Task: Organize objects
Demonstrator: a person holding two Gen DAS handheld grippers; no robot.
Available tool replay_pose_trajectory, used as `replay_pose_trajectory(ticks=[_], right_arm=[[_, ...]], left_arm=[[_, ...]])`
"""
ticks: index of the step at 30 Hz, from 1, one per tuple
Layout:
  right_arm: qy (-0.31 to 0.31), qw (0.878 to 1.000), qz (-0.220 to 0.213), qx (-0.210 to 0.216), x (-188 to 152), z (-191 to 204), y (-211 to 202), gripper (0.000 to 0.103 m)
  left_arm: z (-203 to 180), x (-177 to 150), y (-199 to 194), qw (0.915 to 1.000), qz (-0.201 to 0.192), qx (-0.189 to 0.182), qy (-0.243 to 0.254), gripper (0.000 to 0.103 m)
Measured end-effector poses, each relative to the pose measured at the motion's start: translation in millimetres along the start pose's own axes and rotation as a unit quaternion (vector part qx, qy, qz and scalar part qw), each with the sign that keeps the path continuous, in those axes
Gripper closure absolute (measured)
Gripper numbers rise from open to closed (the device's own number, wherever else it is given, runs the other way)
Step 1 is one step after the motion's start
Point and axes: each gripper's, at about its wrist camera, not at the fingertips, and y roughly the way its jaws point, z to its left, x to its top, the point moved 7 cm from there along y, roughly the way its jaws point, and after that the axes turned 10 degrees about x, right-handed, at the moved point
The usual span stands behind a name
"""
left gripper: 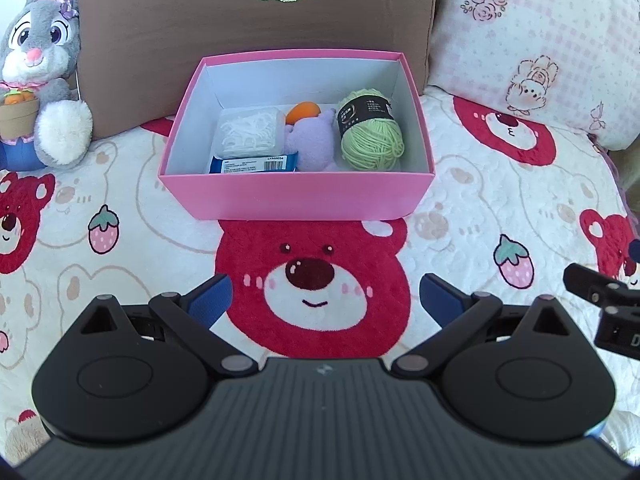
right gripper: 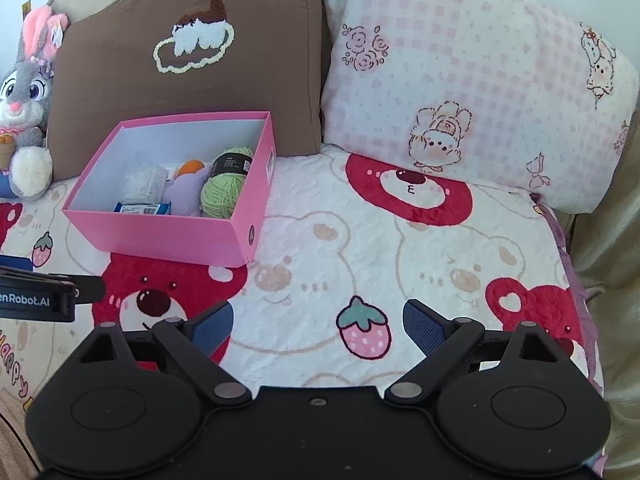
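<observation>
A pink box stands open on the bear-print blanket, also in the right wrist view. Inside lie a green yarn ball, a purple plush toy, an orange ball, a clear case of white picks and a blue packet. My left gripper is open and empty, a little in front of the box. My right gripper is open and empty over the blanket, right of the box.
A brown cushion and a pink checked pillow lean behind the box. A grey rabbit plush sits at the left. The blanket's edge and a beige cover lie at the right.
</observation>
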Motion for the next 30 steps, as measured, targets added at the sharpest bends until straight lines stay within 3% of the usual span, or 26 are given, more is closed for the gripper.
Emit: replay_pose_trajectory(ticks=[30], right_arm=[[0.012, 1.0, 0.022, -0.018, -8.1, -8.8, 14.3, 0.009]], left_arm=[[-6.1, -5.0, 2.6, 0.9998, 0.011, 0.005, 0.016, 0.001]])
